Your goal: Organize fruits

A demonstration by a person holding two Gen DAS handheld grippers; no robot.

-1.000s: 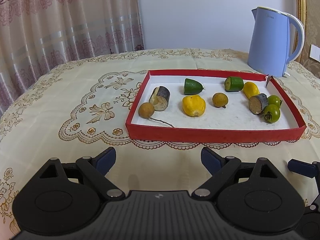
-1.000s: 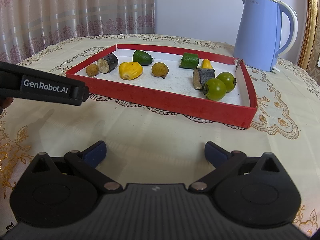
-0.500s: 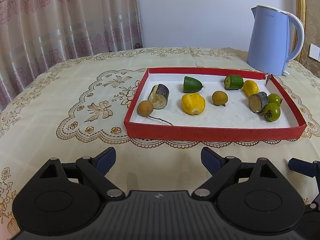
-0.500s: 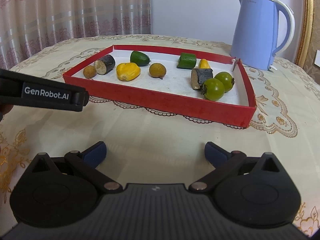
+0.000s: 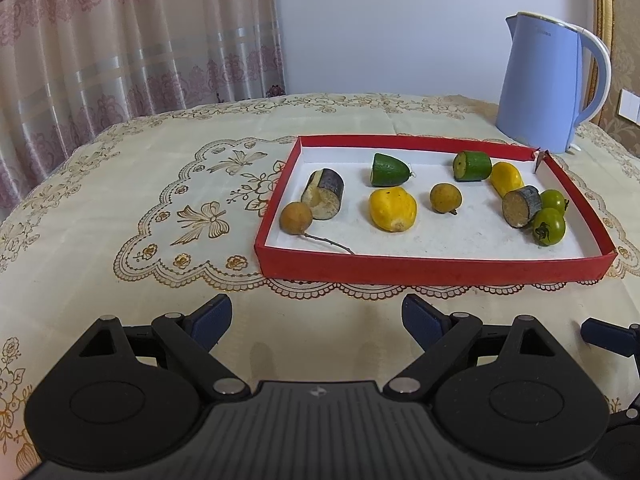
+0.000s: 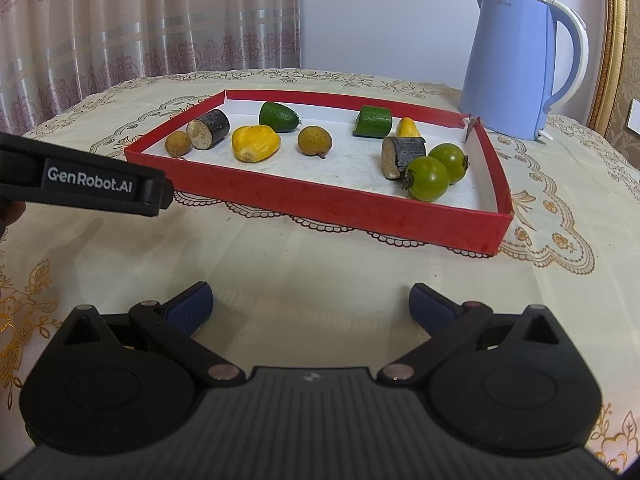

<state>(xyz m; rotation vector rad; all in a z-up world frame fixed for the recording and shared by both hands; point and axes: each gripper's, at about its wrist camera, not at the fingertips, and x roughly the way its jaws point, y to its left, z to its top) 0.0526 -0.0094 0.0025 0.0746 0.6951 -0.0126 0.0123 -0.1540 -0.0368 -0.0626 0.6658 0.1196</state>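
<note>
Two black plastic grippers: the left gripper [image 5: 316,318] and right gripper [image 6: 310,306] have dark blue finger pads, silver screws, and white "GenRobot.AI" lettering.

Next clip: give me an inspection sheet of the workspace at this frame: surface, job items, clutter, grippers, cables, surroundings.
Surface: table under a cream cloth with gold floral print.
Job's things: red tray holding two brown round fruits, two dark cut pieces, two yellow pieces, two green cut pieces and two green tomatoes, the tomatoes side by side at its right end.
Clutter: blue kettle behind the tray's far right corner.
Grippers: left gripper and right gripper both open, empty, short of the tray.
Cables: nothing seen.
Surroundings: pink patterned curtain, pale wall.
</note>
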